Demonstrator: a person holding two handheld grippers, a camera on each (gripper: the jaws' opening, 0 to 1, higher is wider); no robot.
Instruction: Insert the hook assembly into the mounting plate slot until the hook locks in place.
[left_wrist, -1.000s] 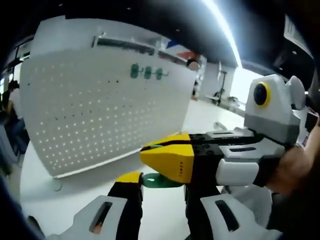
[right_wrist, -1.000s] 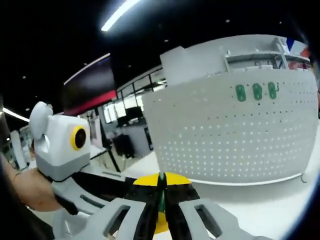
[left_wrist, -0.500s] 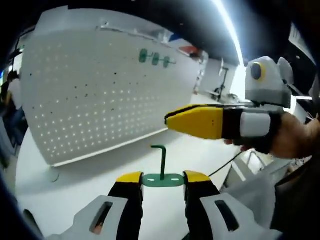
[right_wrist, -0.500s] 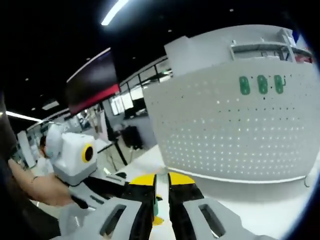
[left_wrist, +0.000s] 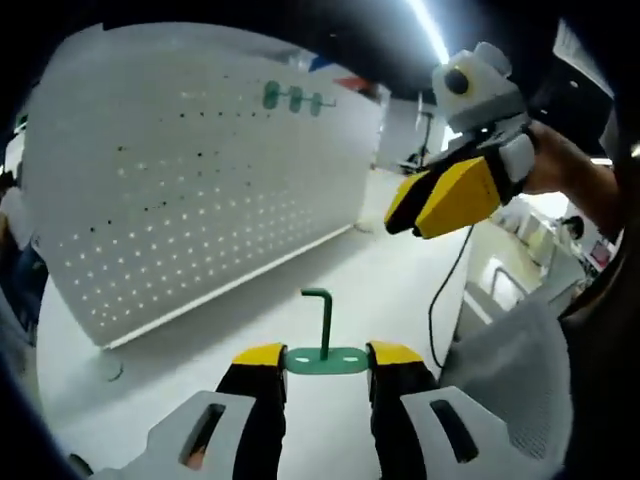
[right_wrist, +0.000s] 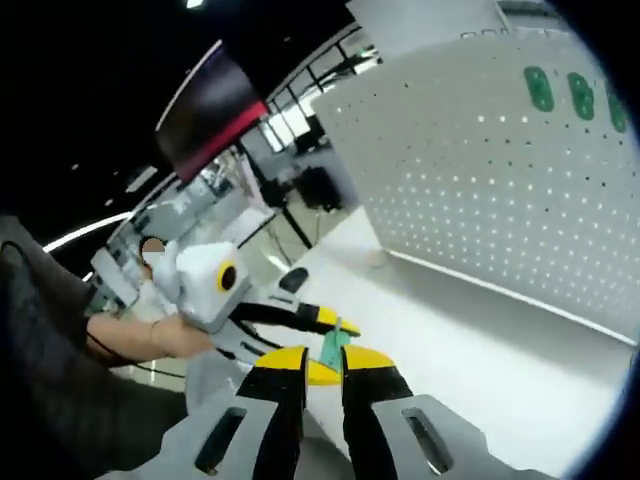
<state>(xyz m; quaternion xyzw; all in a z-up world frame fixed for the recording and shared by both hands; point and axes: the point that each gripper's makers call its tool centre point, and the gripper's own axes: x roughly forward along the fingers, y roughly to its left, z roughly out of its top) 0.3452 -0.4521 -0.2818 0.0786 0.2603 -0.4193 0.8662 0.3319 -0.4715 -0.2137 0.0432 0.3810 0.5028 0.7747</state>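
A green hook (left_wrist: 325, 320) with a flat base plate stands upright between the yellow tips of my left gripper (left_wrist: 325, 358), which is shut on the plate. The white pegboard mounting plate (left_wrist: 190, 190) stands behind it to the left, with three green hooks (left_wrist: 293, 97) mounted near its top. My right gripper (left_wrist: 400, 222) hovers up and to the right, held by a hand, well apart from the hook. In the right gripper view my right gripper (right_wrist: 324, 362) has its jaws slightly open and empty. Beyond it the left gripper (right_wrist: 318, 322) holds the green hook (right_wrist: 334, 347), with the pegboard (right_wrist: 500, 190) to the right.
A white tabletop (left_wrist: 390, 280) runs along the pegboard's foot. A black cable (left_wrist: 440, 300) hangs from the right gripper. A person's sleeve (right_wrist: 60, 380) fills the left of the right gripper view. Office desks and windows lie far behind.
My right gripper let go of the green hook and drew away up and to the right. The left gripper kept the hook by its base plate.
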